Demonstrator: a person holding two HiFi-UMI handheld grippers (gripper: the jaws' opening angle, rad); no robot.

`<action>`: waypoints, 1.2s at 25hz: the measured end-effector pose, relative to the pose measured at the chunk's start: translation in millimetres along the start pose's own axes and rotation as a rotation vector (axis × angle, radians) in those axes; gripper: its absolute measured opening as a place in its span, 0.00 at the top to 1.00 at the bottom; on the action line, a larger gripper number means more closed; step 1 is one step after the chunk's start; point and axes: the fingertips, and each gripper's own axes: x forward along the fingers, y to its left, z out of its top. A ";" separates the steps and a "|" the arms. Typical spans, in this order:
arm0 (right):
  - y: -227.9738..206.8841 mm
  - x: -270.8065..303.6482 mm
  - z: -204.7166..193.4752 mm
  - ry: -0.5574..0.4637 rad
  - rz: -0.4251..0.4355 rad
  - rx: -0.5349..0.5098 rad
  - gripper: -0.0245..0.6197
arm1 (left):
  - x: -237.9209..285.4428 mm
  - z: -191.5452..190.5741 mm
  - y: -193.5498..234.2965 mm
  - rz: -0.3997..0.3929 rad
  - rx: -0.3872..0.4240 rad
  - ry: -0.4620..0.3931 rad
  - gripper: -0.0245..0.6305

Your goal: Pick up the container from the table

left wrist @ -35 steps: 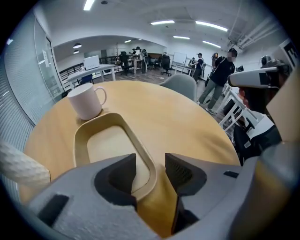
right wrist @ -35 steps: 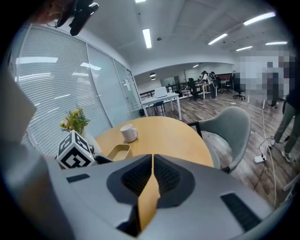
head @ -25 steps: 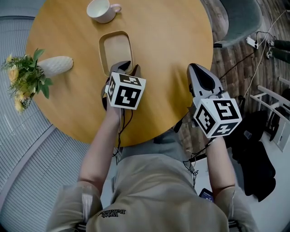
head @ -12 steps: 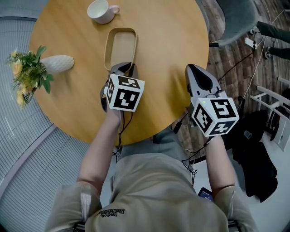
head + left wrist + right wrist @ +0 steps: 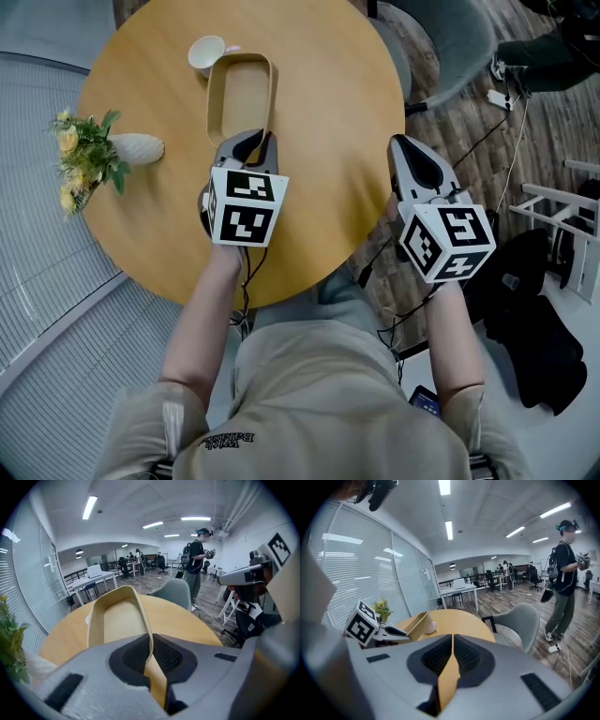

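Nearest the head camera is the person's beige-clad torso, with both forearms reaching out over the near edge of the round wooden table. The right gripper hangs at the table's right edge, well apart from everything on it; its own view shows the jaws pressed together with nothing between them. The left gripper sits over the middle of the table, its jaws clamped on the near right rim of the container. The thin wall of that rim runs straight down between the dark pads. The container is a pale wooden oblong tray with rounded corners, empty inside. It slants up from the grip, as the right gripper view shows from the side; whether its far end rests on the table cannot be told. Just beyond it a white cup stands, partly covered by the container's far left corner in the head view. To the left lies a white vase with yellow flowers at the table's edge. Past the table stands a grey chair
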 end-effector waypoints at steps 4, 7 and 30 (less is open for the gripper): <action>5.6 -21.9 33.8 -0.063 -0.004 -0.077 0.91 | -40.0 45.4 -5.1 -0.004 0.009 -0.120 0.91; 13.3 -41.5 60.6 -0.121 -0.001 -0.124 0.91 | -73.2 77.6 -5.1 0.010 0.029 -0.211 0.91; 70.8 -216.1 152.3 -0.467 0.020 -0.240 0.91 | -268.0 170.4 -89.9 0.023 0.199 -0.593 0.91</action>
